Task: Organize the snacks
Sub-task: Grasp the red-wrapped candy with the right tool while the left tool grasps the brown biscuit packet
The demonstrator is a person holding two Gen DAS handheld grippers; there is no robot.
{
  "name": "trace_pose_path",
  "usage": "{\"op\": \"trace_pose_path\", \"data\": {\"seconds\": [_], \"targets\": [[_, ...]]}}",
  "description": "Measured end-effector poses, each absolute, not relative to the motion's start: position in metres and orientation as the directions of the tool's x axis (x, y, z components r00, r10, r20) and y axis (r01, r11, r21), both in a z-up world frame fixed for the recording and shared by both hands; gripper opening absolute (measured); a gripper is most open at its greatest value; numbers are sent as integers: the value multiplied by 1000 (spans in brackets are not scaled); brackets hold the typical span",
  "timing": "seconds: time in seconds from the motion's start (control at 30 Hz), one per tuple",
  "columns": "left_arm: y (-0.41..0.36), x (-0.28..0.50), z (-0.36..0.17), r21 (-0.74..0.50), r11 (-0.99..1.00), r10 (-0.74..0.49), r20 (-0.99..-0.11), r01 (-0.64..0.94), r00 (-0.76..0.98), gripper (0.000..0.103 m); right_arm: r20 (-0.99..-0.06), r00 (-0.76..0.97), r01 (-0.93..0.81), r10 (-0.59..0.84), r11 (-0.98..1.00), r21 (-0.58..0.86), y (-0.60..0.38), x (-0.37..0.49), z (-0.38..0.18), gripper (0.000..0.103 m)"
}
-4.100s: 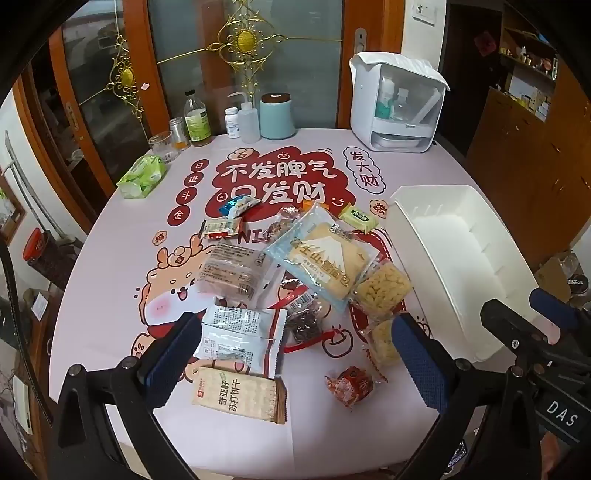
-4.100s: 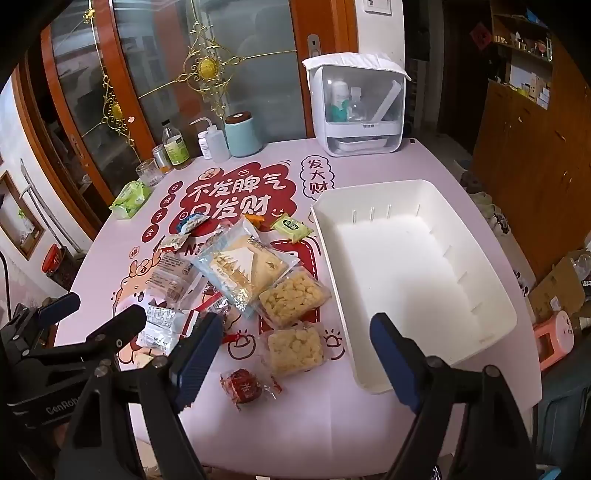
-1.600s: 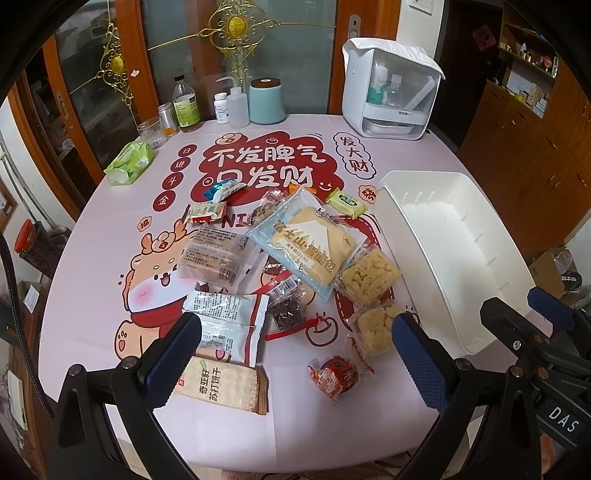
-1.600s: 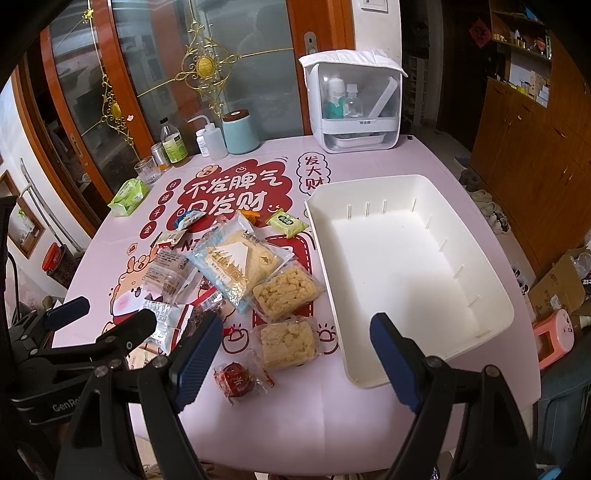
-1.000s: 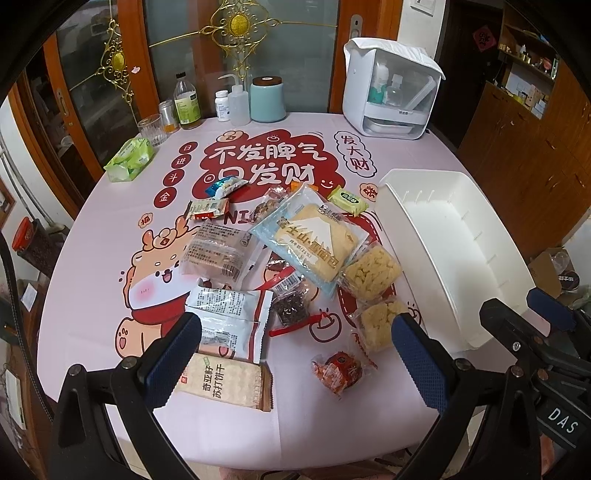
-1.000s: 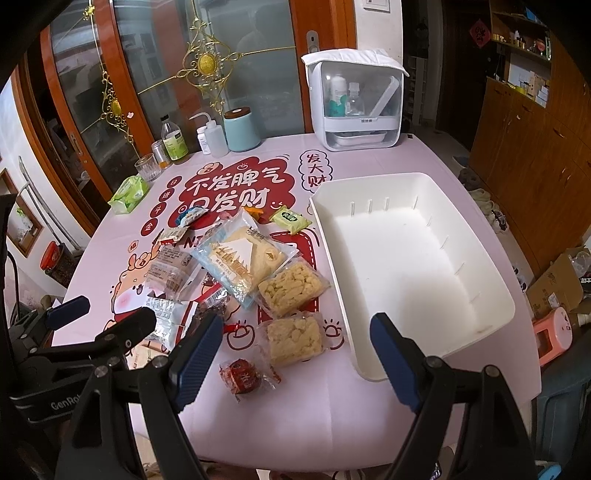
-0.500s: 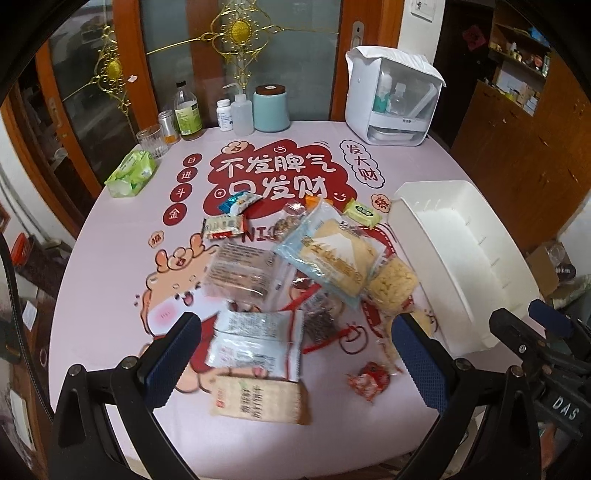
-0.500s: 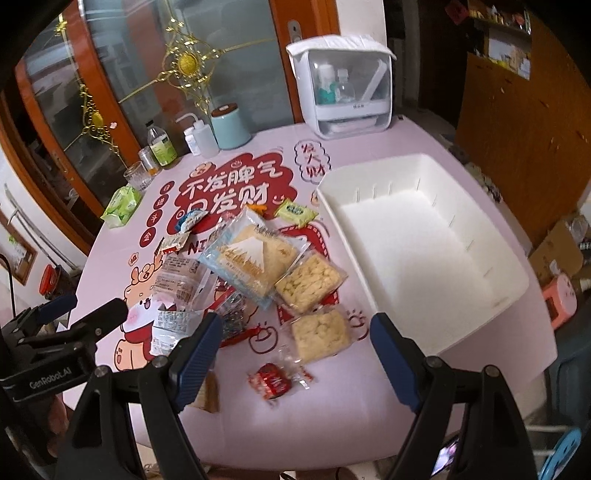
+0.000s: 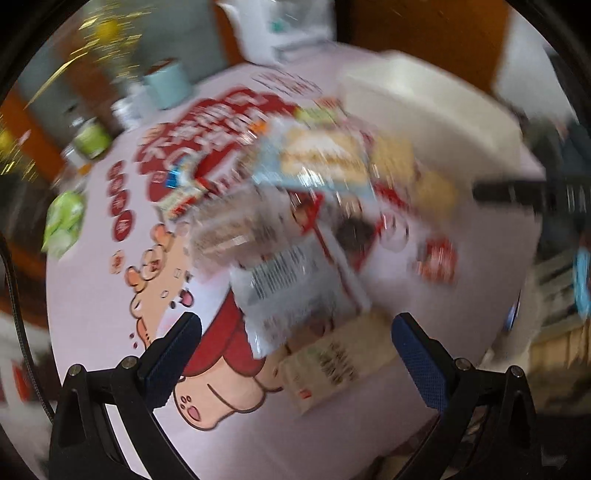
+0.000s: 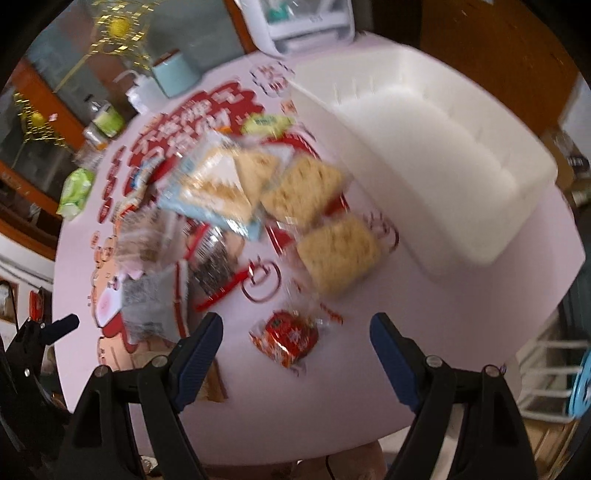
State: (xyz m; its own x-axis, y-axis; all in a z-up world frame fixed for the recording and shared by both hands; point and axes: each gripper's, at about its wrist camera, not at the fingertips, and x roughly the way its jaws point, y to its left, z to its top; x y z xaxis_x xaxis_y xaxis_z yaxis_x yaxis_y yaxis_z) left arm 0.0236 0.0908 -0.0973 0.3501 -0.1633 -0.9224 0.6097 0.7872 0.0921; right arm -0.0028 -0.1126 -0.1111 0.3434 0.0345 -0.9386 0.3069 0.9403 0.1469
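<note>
Both views are blurred by motion. Several snack packets lie on the round pink table (image 9: 92,306). My left gripper (image 9: 295,354) stands open above a tan cracker packet (image 9: 332,365) and a white packet with a barcode (image 9: 291,291). My right gripper (image 10: 295,350) is open above a small red packet (image 10: 288,338), with nothing between its fingers. Two yellow noodle packets (image 10: 338,251) and a large blue-and-white packet (image 10: 218,192) lie beyond it. The empty white bin (image 10: 436,155) sits at the right. The other gripper shows at the right edge (image 9: 509,194) of the left wrist view.
A teal canister (image 10: 175,75), bottles (image 10: 105,122) and a white dispenser (image 10: 306,22) stand at the table's far side. A green tissue pack (image 10: 75,190) lies at the left rim. The table's near edge is just below both grippers.
Both grippers have dropped toward the table and rolled, so the scene now tilts. The snacks look larger and closer. No packet has been moved or gripped.
</note>
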Motion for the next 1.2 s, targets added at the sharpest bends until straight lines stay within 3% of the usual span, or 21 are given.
{"op": "trace_pose_path", "data": {"seconds": [0.27,0.73,0.9,1.1,1.2], "targets": [[80,7,-158,38,578,-188,-966,815,178,99,-955,290,404,56,898,175,-106,-20,-160,83],[60,10,-202,-93,450,-196,-981,888,-4,99,-940,336,445,52,871,207,-96,-19,-187,83],[50,6,-214,-48,415,-178,-984,909,29,99,-937,349,438,14,881,176,-91,-13,-188,83],[41,-7,-219,-9,353,-146,-988,936,45,98,-935,349,412,-55,905,101,-83,-11,-188,67],[35,-21,-222,-11,335,-149,-988,942,41,87,-933,355,398,-56,912,97,-81,-11,-188,60]]}}
